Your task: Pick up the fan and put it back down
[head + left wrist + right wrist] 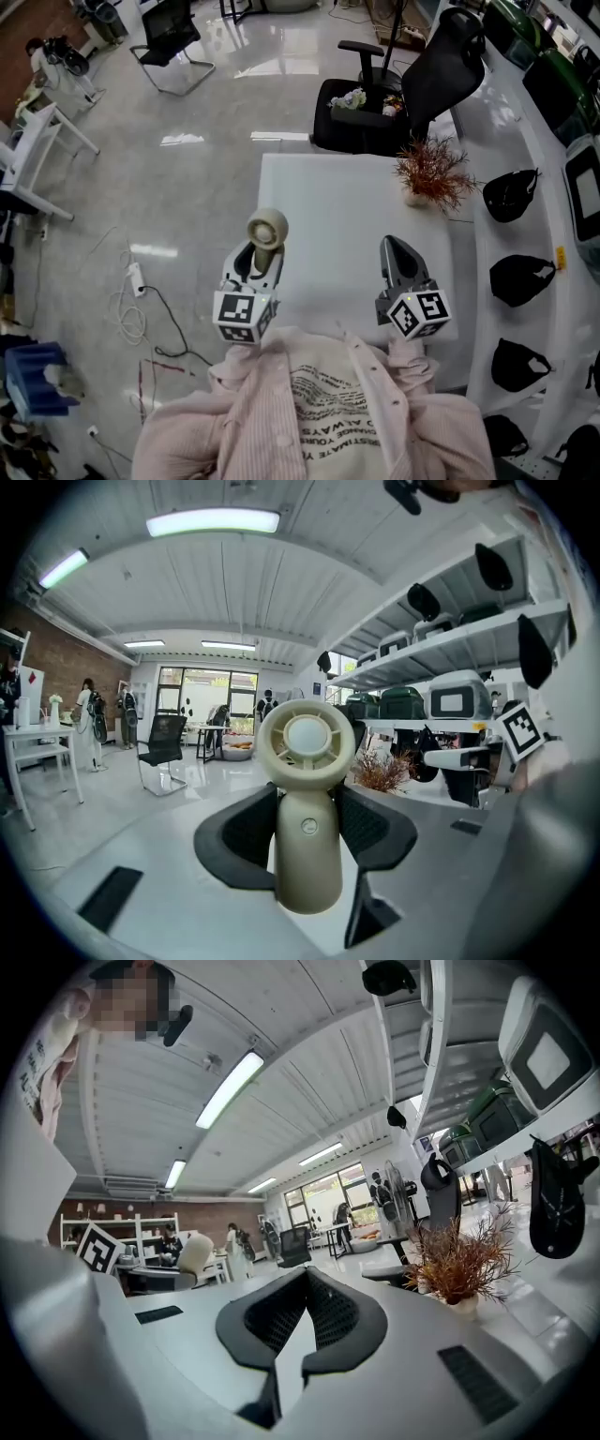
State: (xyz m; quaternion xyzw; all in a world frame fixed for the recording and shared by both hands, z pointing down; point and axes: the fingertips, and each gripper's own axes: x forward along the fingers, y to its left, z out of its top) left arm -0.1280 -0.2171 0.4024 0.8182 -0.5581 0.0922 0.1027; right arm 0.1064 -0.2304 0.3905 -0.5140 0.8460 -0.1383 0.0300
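**Fan held aloft in the left tongs**

The left gripper is clamped on the handle of a cream handheld fan. Its dark pads press the handle from both sides, and the round fan head stands upright above them. The fan hangs in the air over the left edge of the white table, clear of its surface. A small round mark sits on the handle, too small to read.

The right gripper hovers over the table's near right part, its jaws together with nothing between them.

A reddish dried plant stands at the table's far right corner. A black office chair sits just beyond the far edge.

The person's pink shirt carries printed lines, upside down in the head view; "ALWAYS" can be made out.
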